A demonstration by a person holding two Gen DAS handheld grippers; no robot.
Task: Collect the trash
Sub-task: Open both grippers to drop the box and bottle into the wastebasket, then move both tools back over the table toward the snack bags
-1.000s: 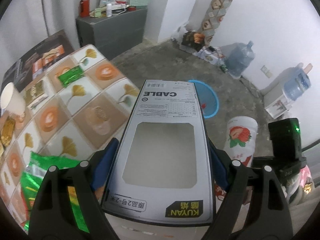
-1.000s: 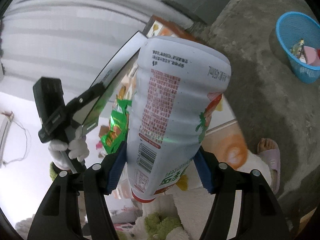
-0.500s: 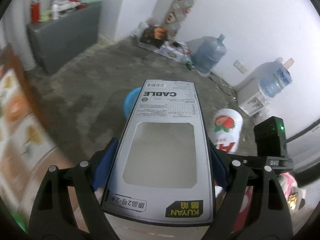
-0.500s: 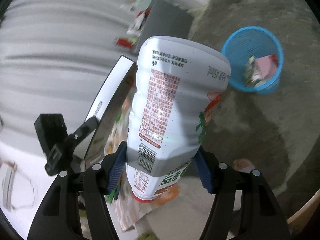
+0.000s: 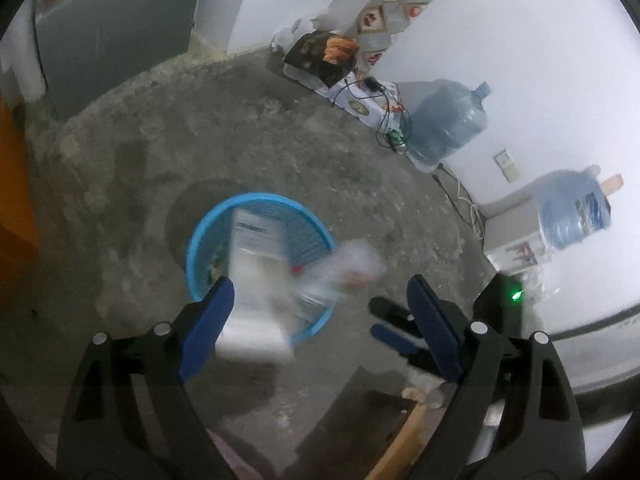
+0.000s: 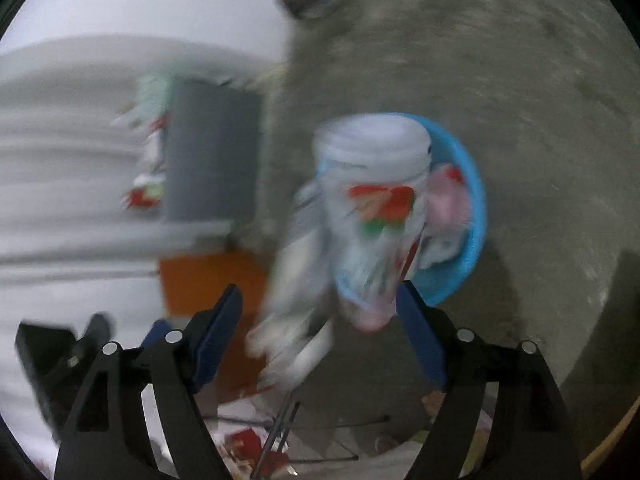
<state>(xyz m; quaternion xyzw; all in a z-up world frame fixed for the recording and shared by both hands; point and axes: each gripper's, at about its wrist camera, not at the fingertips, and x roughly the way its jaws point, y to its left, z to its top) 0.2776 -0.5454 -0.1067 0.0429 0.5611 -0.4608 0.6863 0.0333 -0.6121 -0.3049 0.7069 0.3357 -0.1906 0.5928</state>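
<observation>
My left gripper point(image 5: 320, 300) is open above a blue mesh bin point(image 5: 208, 240) on the concrete floor. The white cable box point(image 5: 256, 276) is blurred in the air between the blue pads, over the bin. A white strawberry drink bottle point(image 5: 344, 268) is blurred in the air at the bin's right rim. My right gripper point(image 6: 320, 312) is open too; the bottle point(image 6: 372, 216) shows blurred just beyond its pads, above the blue bin point(image 6: 472, 208), with the box point(image 6: 296, 300) to its left. The right gripper point(image 5: 400, 332) shows in the left wrist view.
Two large water jugs point(image 5: 448, 120) point(image 5: 572, 208) stand by the white wall at the right, with cables and boxes point(image 5: 320, 56) near them. A grey cabinet point(image 5: 112, 32) stands at the back left. An orange table edge point(image 5: 16, 184) is at the left.
Both grippers swung over the bin and opened. The cable box and the bottle left the pads and now fall, blurred, toward the bin.
</observation>
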